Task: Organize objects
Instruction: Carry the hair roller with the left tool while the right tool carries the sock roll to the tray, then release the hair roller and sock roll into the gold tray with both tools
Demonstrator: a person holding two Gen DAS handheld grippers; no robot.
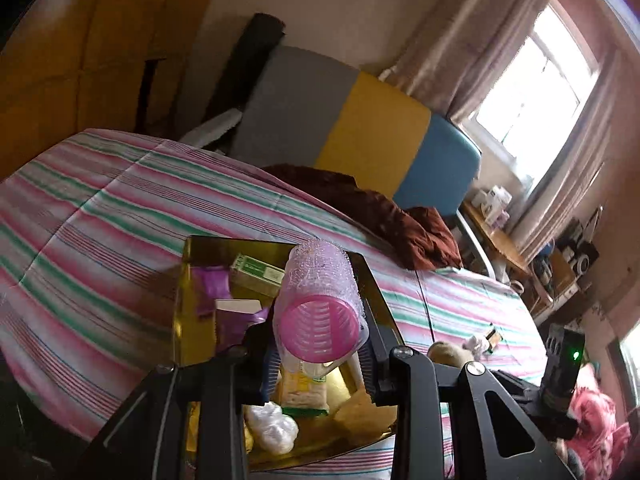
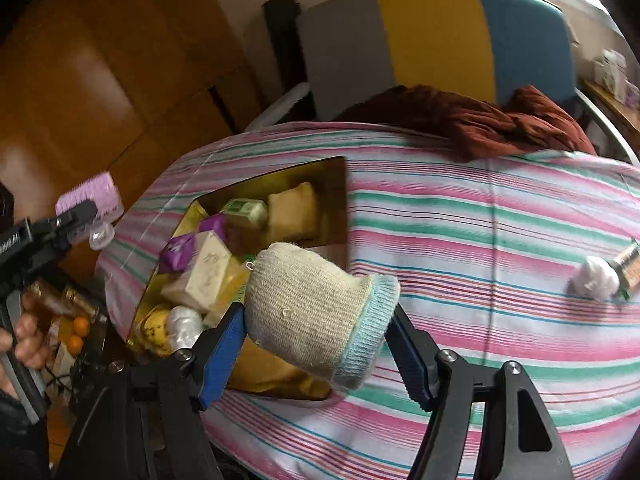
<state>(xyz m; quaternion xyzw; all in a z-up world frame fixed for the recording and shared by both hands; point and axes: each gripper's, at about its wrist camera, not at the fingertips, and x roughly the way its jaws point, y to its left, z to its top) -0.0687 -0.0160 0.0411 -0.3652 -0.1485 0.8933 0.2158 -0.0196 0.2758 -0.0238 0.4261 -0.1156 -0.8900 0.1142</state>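
My left gripper [image 1: 320,344] is shut on a pink hair roller [image 1: 320,304] and holds it above the gold tray [image 1: 182,304] on the striped bed. The tray holds a green box [image 1: 256,270], purple packets, a white ball and snack packs. My right gripper [image 2: 316,332] is shut on a rolled beige sock with a light blue cuff [image 2: 316,308], held above the tray's near right corner [image 2: 276,384]. The left gripper with the roller [image 2: 90,196] shows at the left of the right wrist view.
The pink, green and white striped sheet [image 2: 480,240] covers the bed. A dark red cloth [image 2: 500,120] lies at its far edge below a grey, yellow and blue headboard [image 2: 432,28]. A white wad [image 2: 592,276] and a small box lie at right. Wooden wardrobe stands left.
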